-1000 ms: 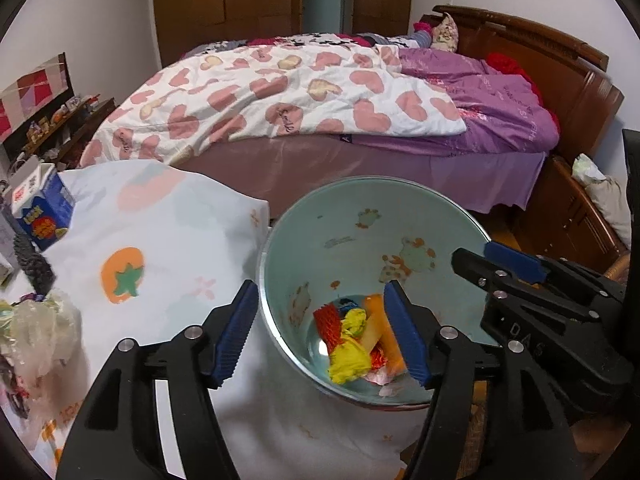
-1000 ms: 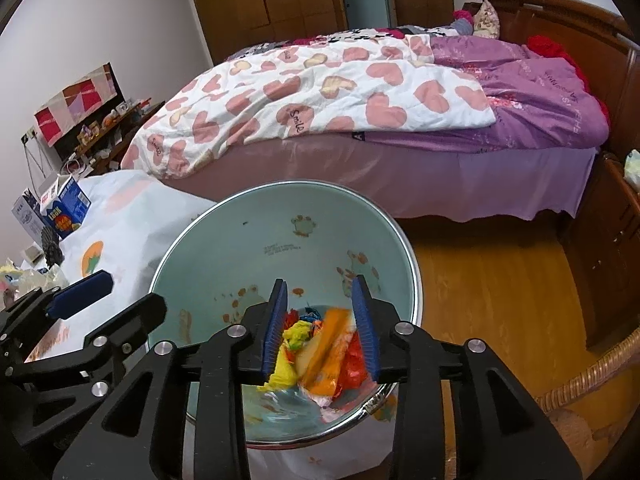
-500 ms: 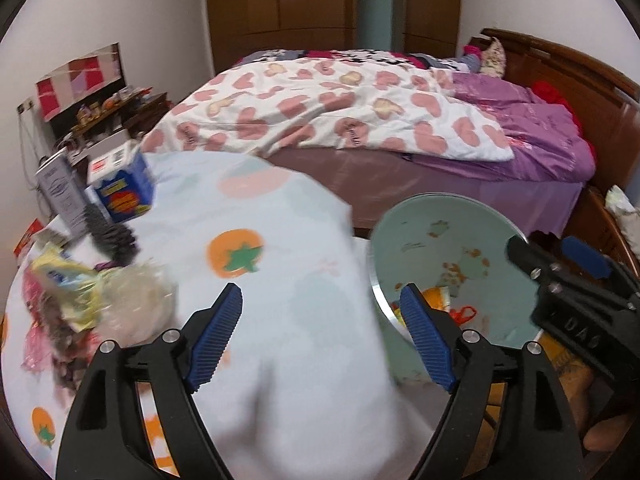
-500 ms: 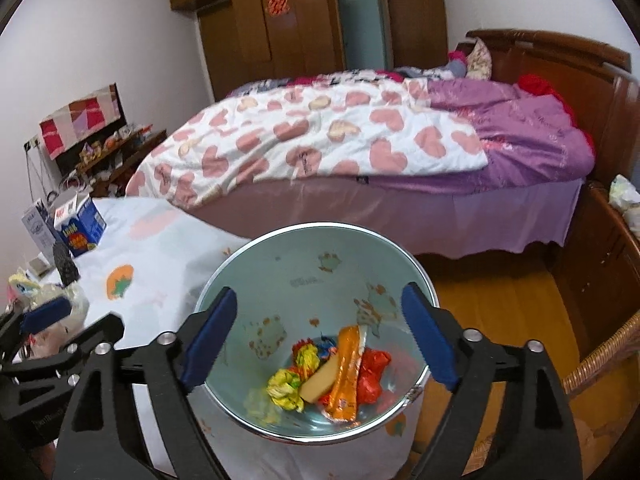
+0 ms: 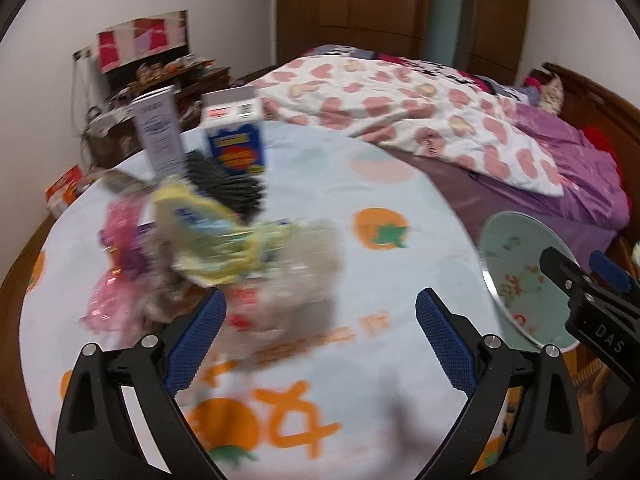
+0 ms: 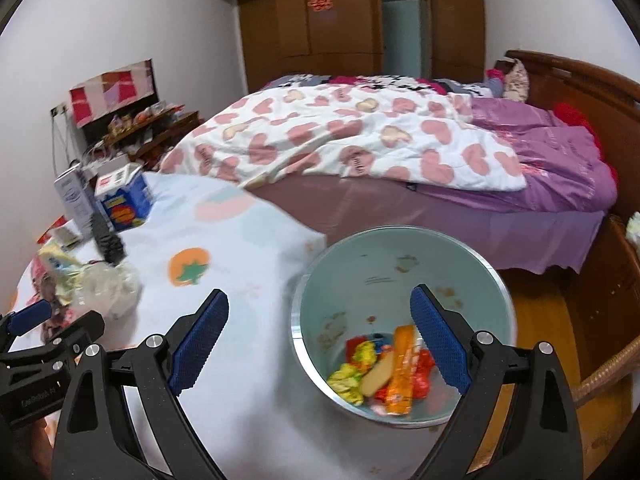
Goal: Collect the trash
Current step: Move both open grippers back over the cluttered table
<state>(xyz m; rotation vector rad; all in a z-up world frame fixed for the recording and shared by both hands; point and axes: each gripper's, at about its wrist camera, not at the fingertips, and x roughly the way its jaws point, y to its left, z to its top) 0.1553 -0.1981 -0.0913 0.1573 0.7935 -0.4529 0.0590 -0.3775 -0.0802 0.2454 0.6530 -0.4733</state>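
Fruit-print tablecloth (image 5: 360, 184) bears crinkly wrappers (image 5: 208, 248); round bin (image 6: 404, 280) holds crumpled ones.

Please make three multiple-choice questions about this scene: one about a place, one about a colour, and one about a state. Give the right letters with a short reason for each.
1. Where does the trash bin stand?
A. beside the table, on the bed's side
B. on the bed
C. on the table

2. What colour is the fruit print on the tablecloth?
A. purple
B. orange with a green leaf
C. black

3. What is between the jaws of the right gripper?
A. a wrapper
B. a carton
C. nothing held

Answers: 1 A, the bin's rim sits past the table edge, before the bed. 2 B, the print shows orange and green. 3 C, the jaws are opening wide above the bin with no thing gripped.
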